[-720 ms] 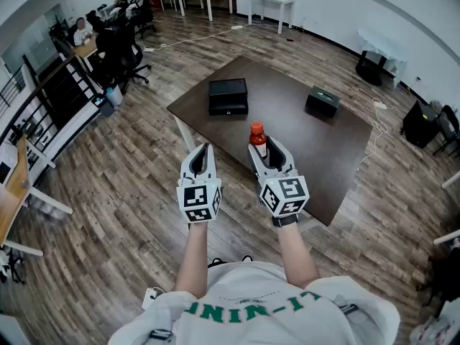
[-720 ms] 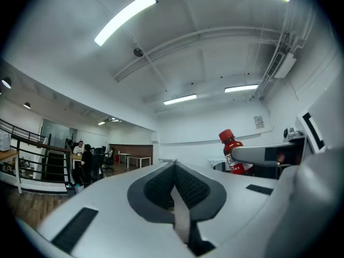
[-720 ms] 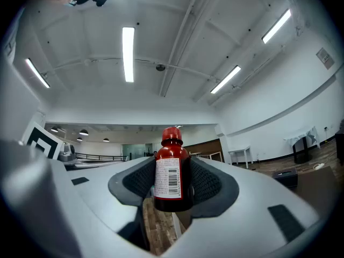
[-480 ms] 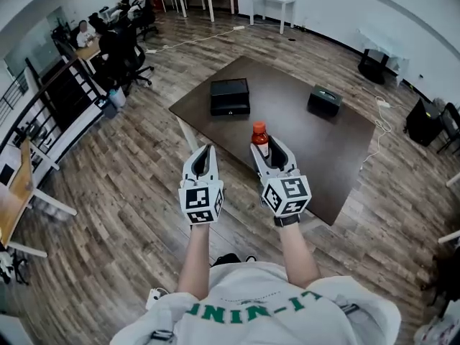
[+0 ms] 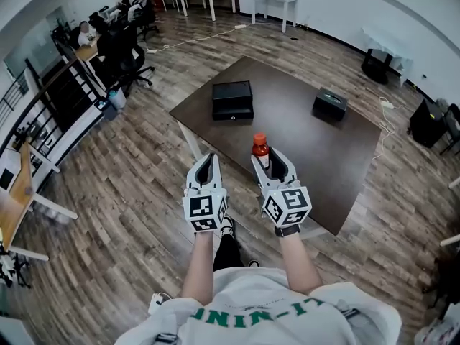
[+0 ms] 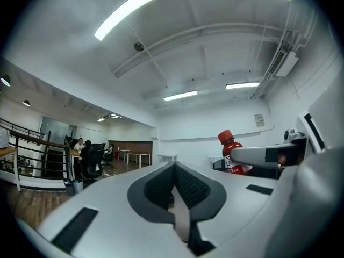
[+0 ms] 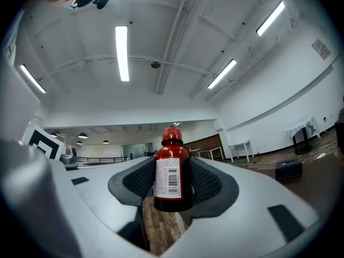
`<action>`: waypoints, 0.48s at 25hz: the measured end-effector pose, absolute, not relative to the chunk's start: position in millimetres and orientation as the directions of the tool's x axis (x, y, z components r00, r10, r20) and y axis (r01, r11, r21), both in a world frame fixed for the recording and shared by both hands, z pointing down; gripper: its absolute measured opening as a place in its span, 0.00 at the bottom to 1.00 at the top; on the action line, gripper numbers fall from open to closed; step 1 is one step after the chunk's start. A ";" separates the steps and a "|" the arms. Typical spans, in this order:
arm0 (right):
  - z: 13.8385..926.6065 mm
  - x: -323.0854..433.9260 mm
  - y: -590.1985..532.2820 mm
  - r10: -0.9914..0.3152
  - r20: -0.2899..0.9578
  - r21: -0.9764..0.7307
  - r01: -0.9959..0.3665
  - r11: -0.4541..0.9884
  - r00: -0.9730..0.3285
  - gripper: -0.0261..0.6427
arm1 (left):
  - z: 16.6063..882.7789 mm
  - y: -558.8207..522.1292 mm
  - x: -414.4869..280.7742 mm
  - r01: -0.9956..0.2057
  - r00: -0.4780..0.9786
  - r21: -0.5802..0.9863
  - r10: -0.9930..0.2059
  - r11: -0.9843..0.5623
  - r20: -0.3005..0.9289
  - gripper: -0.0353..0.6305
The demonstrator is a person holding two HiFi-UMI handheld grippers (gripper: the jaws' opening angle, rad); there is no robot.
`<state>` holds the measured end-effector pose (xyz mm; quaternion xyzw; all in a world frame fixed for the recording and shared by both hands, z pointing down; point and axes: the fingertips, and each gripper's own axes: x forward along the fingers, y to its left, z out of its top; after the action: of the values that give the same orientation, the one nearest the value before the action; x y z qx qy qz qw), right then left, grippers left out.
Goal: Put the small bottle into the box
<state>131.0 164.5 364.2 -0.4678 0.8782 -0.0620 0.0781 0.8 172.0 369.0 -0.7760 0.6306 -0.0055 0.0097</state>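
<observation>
My right gripper (image 5: 269,163) is shut on a small dark-red bottle (image 5: 261,149) with a red cap, held upright above the near edge of the dark table (image 5: 316,149). In the right gripper view the bottle (image 7: 172,171) stands between both pads (image 7: 141,180), its white barcode label facing the camera. My left gripper (image 5: 206,167) hangs beside it over the wooden floor, shut and empty; its pads (image 6: 180,184) meet in the left gripper view, where the bottle (image 6: 232,153) shows at the right. A black box (image 5: 232,99) lies on the table's far left part.
A second, smaller dark box (image 5: 330,104) sits on the table's far right. Office chairs and desks with seated people (image 5: 115,42) stand at the back left. A railing (image 5: 50,113) runs along the left. White tables (image 5: 273,2) line the far wall.
The view has shifted slightly toward the table; both grippers stay side by side with the bottle still held. A foot now shows beneath the grippers.
</observation>
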 end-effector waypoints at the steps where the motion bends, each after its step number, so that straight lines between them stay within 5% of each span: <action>1: 366.6 128.7 154.5 -0.832 -0.075 -0.182 -0.813 0.554 -0.550 0.36 | 371.5 162.1 1.8 -0.976 0.219 -0.016 -0.976 -0.219 0.000 0.07; 12: 347.9 71.7 14.2 -0.835 -0.084 -0.141 -0.823 0.551 -0.544 0.36 | 354.7 15.2 -51.0 -0.970 0.242 0.006 -0.970 -0.242 -0.031 0.07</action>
<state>71.7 14.2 347.9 -0.4721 0.8777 -0.0426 0.0707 -51.0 15.2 354.7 -0.7880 0.6154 0.0143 0.0071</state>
